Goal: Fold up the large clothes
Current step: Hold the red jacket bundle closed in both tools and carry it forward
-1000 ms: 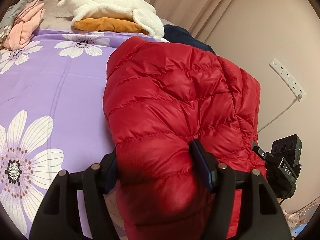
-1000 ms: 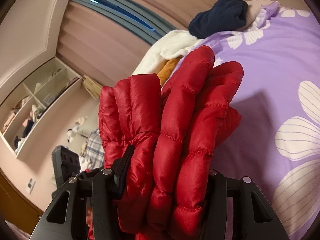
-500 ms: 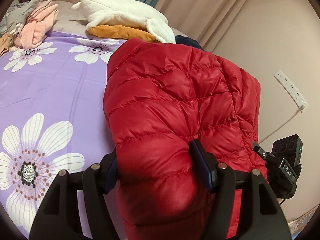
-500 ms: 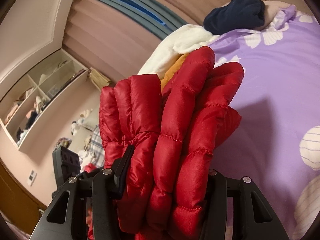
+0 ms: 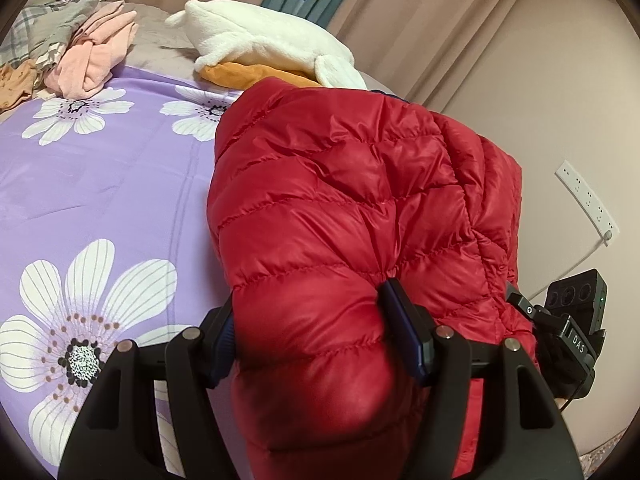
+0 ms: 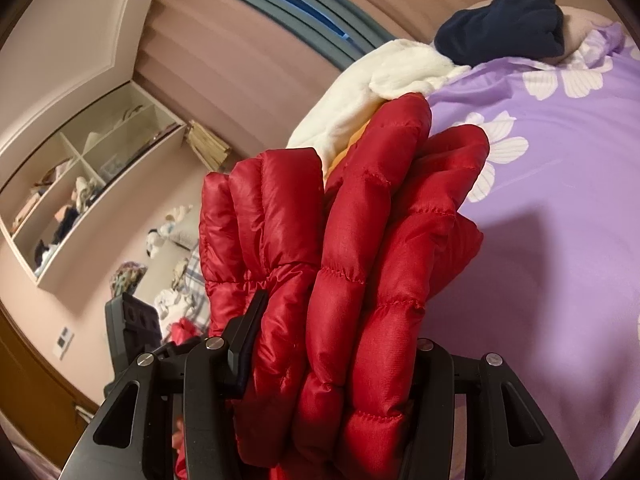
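Two grippers share one garment. From the left wrist view, the left gripper (image 5: 316, 344) is clamped on a thick fold of the red down jacket (image 5: 360, 200), which is bunched above the purple flowered bedspread (image 5: 100, 184); a white plush blanket (image 5: 272, 44) and pink clothes (image 5: 96, 60) lie near the far edge. From the right wrist view, the right gripper (image 6: 332, 344) pinches several stacked layers of the red down jacket (image 6: 360, 240), held above the purple flowered bedspread (image 6: 560, 240), with a navy garment (image 6: 504, 24) beyond.
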The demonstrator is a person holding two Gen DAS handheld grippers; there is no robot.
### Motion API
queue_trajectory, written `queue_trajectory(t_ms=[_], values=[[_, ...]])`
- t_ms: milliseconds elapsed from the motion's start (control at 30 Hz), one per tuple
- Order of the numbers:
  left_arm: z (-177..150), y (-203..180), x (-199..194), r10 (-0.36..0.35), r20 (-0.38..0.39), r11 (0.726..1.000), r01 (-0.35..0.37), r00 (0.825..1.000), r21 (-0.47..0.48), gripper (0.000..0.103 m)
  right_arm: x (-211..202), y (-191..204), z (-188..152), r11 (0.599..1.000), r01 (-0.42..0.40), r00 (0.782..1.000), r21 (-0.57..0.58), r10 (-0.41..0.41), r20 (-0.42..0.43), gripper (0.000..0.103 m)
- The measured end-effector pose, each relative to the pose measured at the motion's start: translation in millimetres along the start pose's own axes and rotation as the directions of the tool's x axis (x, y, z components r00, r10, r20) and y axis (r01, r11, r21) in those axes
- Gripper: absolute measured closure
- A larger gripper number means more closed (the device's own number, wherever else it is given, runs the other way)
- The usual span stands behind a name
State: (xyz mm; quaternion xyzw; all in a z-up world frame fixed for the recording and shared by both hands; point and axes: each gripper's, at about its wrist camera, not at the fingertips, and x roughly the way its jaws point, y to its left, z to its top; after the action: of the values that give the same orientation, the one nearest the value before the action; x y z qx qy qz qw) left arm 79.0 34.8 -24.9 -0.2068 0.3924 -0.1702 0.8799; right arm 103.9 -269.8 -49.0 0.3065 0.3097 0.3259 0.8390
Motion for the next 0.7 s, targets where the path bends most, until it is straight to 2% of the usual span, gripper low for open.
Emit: queue_trajectory(t_ms=[700], values=[[20.3,35.2,11.9,0.033,0.003,0.998,-0.033,0.999,-0.046,0.037,29.9,4.3,9.1,1.000,-0.016,0.998,-0.010,0.015,-0.053,0.052]])
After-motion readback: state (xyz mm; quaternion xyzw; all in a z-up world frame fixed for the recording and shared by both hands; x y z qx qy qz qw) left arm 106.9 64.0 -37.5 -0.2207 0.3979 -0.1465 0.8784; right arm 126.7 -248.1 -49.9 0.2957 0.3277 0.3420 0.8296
